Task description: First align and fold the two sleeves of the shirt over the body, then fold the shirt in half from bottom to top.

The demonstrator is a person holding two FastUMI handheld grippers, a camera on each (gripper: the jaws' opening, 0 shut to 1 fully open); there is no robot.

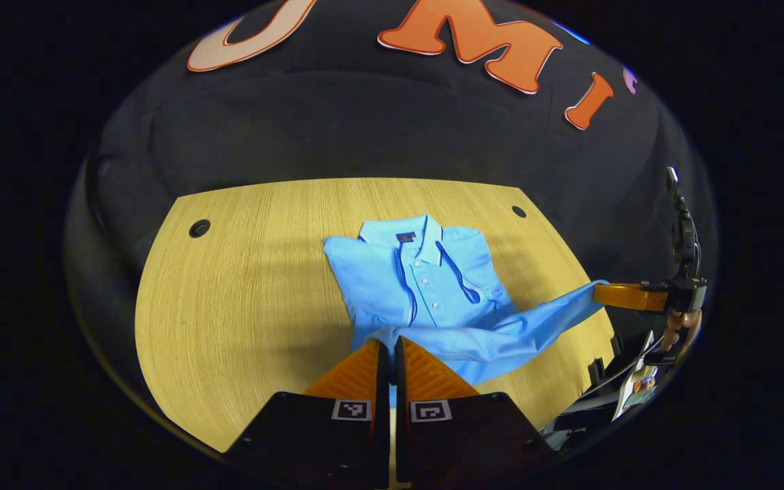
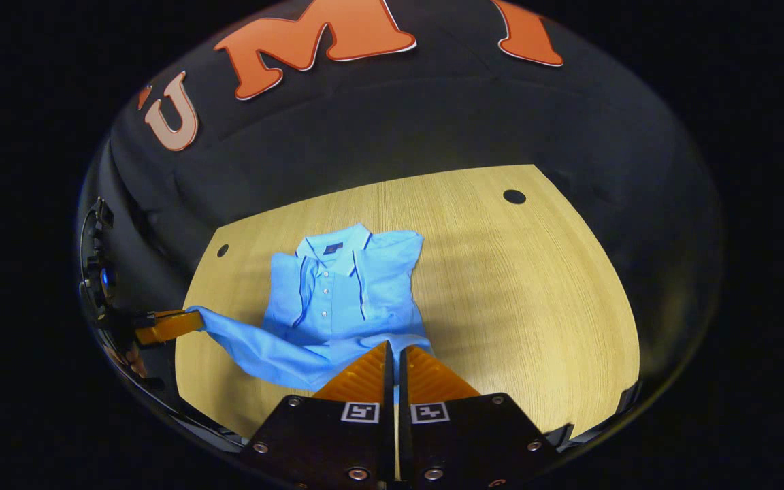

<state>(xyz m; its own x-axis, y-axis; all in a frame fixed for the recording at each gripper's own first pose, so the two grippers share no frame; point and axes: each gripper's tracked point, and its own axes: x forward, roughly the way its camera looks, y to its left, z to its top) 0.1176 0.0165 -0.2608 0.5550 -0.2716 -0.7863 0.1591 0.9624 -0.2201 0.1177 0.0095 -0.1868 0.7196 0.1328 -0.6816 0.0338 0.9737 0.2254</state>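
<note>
Blue shirt (image 1: 426, 286) lying collar-far on the wooden worktop (image 1: 242, 306), sleeves already folded over the body, bottom hem lifted off the surface. Left tool (image 1: 390, 348) pinched narrow on one corner of the hem, fingers nearly together with cloth between them. Right tool (image 2: 396, 352) likewise clamped on the other hem corner, also seen in the left gripper view at the worktop's edge, hem stretched between the two.

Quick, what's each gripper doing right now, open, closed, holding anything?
Left gripper: closed on the blue shirt, pinching its bottom edge.
Right gripper: closed on the shirt's bottom edge too.
</note>
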